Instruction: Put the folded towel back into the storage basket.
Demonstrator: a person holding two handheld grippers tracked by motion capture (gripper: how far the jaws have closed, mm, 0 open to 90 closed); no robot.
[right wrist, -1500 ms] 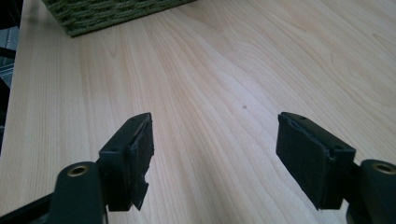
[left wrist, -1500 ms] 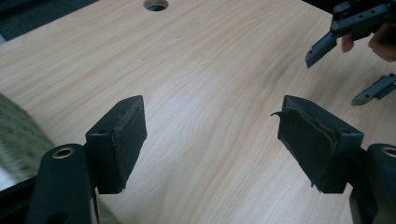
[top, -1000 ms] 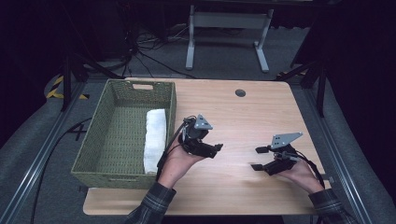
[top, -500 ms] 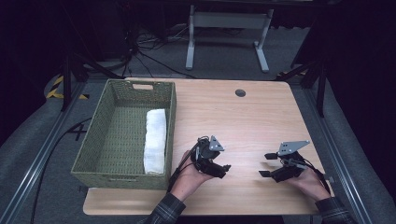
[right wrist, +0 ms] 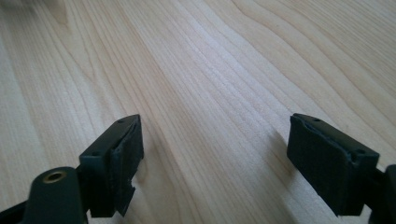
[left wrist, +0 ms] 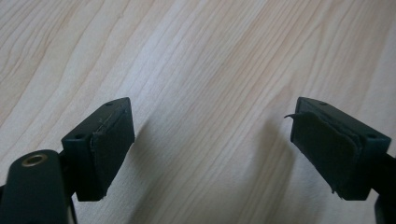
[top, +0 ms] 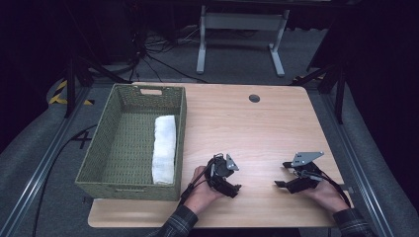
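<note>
I am resting both hands low on the bare table (top: pixel 257 128), near the bottom edge of the frame. My left gripper (top: pixel 236 189) has just been opening its fingers (left wrist: pixel 109 140), and nothing is lying between them; my right gripper (top: pixel 280 175) has been spreading too, also released and empty. The rolled white towel (top: pixel 164 148) is lying inside the green wicker basket (top: pixel 106 148), along its right wall at left of centre. I judge the putting-away done, with nothing left.

left gripper (top: pixel 236 190): black, grey three-cornered plate | right gripper (top: pixel 280 174): same | sleeves: dark plaid cuffs
</note>
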